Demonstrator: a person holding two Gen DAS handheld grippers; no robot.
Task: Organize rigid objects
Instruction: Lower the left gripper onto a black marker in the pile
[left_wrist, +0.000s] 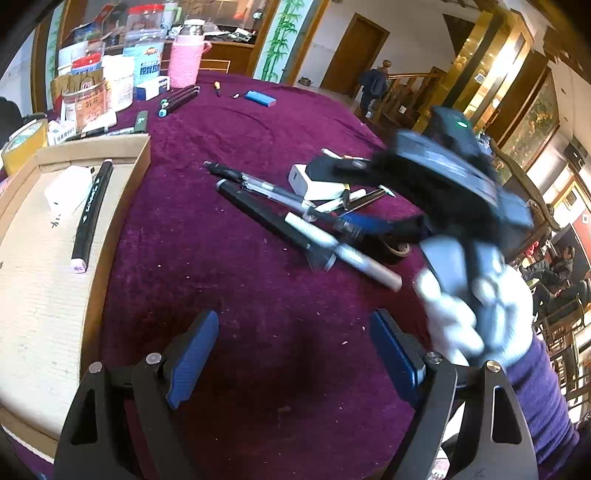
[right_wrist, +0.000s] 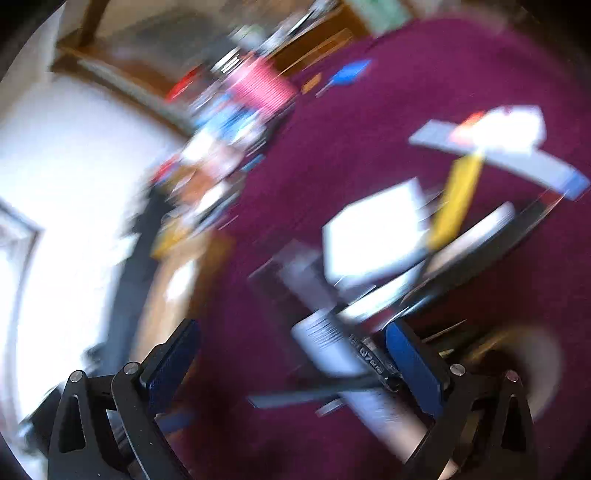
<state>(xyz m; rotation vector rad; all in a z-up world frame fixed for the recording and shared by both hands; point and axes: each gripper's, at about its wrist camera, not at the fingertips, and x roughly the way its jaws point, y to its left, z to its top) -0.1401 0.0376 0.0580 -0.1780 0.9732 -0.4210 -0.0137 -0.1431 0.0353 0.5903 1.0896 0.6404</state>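
Now slow your right gripper (right_wrist: 291, 354), jaws apart, squarely over the white-barrelled marker (left_wrist: 341, 251) beside the shallow cardboard tray (left_wrist: 122, 151); left gripper (left_wrist: 295, 354) gapes empty.

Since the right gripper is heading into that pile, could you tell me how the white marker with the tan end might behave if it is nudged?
The white marker looks round and rigid, so it would probably roll on the cloth. It lies across the black sheath, so it may pivot.
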